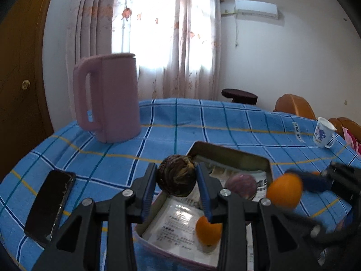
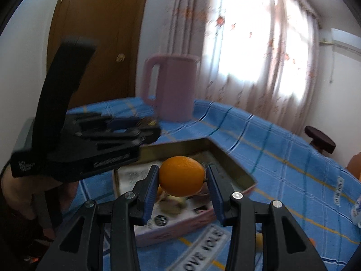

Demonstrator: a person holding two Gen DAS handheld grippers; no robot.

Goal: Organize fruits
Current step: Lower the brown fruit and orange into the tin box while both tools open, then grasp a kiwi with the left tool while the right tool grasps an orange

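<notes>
Blue checked cloth [image 1: 225, 122] covers the tabletop, and near its middle sits an open metal tin [image 1: 227, 152] lined with printed paper. The left tool [image 1: 177, 180] is closed on a dark, wrinkled fruit [image 1: 176, 175], its blue pads pressing the fruit on both sides, and holds it over the tin's near-left part. In the left wrist view the tin already has a reddish-purple fruit [image 1: 241, 186] lying at about 3 o'clock of the dark fruit, and a small orange fruit [image 1: 208, 228] at about 5 o'clock, partly hidden behind the right finger. The right tool [image 2: 182, 176] is clamped on an orange [image 2: 182, 176], with both pads against its skin, and carries it above the tin, over the paper lining; in the left wrist view this orange shows blurred at 3 o'clock, just past the tin's right rim. Under it in the right wrist view lies something pale and blurred that I cannot identify.

A pink kettle [image 1: 108, 99] stands upright on the cloth at 11 o'clock from the tin, handle to the left. A black phone [image 1: 50, 205] lies flat at 9 o'clock, well apart from the tin. A white cup [image 1: 323, 133] with a blue pattern stands near the tabletop's far right edge at 2 o'clock. Behind the tabletop hang patterned curtains [image 1: 158, 36] over a bright window, with a brown door [image 1: 20, 67] at 9 o'clock.
</notes>
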